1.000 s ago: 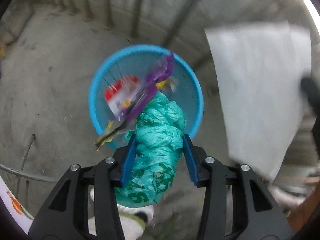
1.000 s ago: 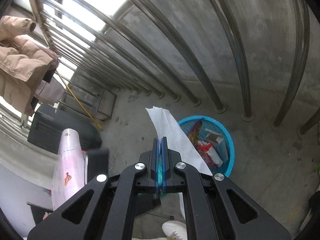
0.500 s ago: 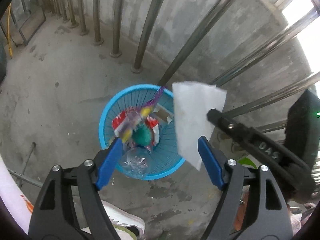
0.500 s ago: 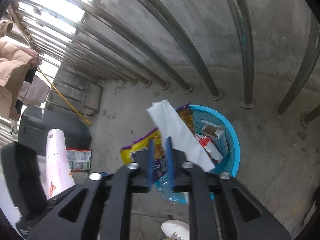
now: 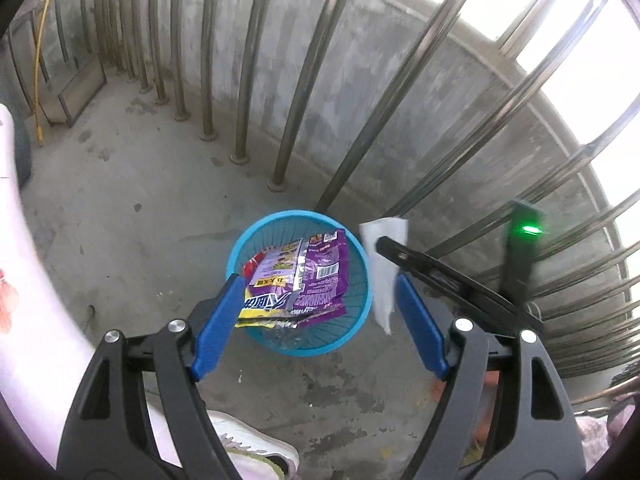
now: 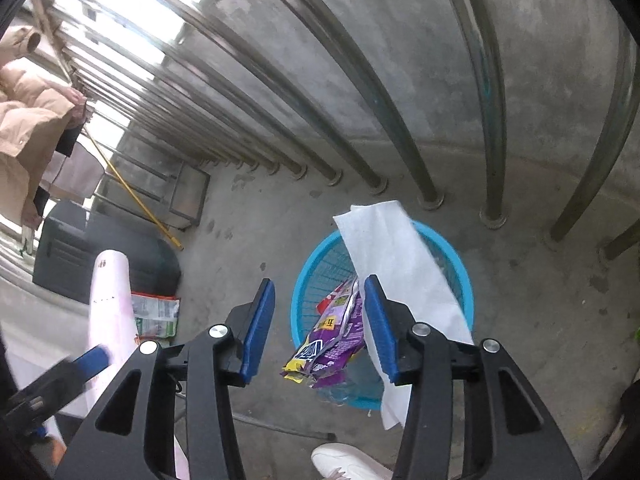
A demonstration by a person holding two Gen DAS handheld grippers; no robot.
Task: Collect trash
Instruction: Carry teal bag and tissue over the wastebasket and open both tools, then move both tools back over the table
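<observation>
A blue mesh bin [image 5: 356, 330] stands on the concrete floor by the railing; it also shows in the right wrist view [image 6: 316, 268]. A purple and yellow snack wrapper [image 5: 304, 280] lies across its top, also seen in the right wrist view [image 6: 328, 344]. My left gripper [image 5: 316, 328] is open and empty above the bin. My right gripper [image 6: 316, 328] is open; a white paper sheet [image 6: 396, 264] hangs against its right finger over the bin. The sheet [image 5: 382, 264] shows in the left wrist view beside the right gripper's finger.
Steel railing bars [image 5: 296, 80] and a low concrete wall stand behind the bin. A dark case [image 6: 96, 252], a yellow stick [image 6: 132, 196] and a green packet [image 6: 156, 316] lie to the left. My white shoe [image 5: 256, 452] is near the bin.
My left gripper opened and dropped the green bag and the wrapper into the bin, then rose. My right gripper opened from its grip on the white sheet.
</observation>
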